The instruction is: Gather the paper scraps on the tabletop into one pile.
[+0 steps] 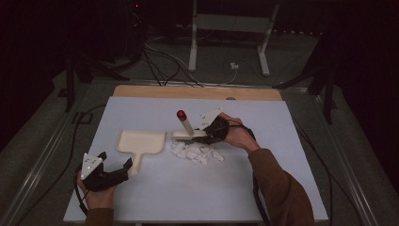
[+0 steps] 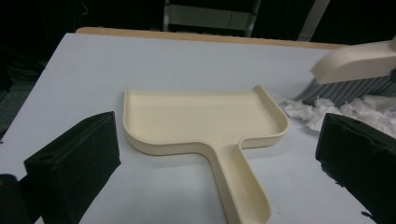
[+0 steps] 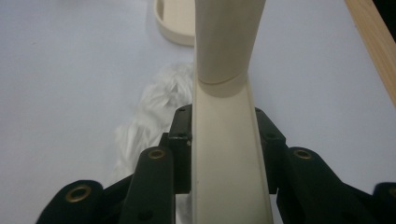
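A cream dustpan (image 1: 141,141) lies flat on the white table, its handle pointing toward the near edge. My left gripper (image 1: 115,161) sits open at the end of that handle; in the left gripper view the dustpan (image 2: 205,119) lies between and beyond the two jaws, untouched. My right gripper (image 1: 203,133) is shut on a cream hand brush (image 1: 187,133) whose red-tipped handle slants up. The brush head (image 3: 229,154) runs between the jaws in the right gripper view. A pile of white paper scraps (image 1: 196,152) lies just in front of the brush, right of the dustpan.
The table's wooden far edge (image 1: 197,92) runs along the back. A white stand (image 1: 230,28) and cables lie on the dark floor beyond. The paper scraps (image 2: 355,109) and the brush's grey bristles (image 2: 348,86) appear at the right of the left gripper view.
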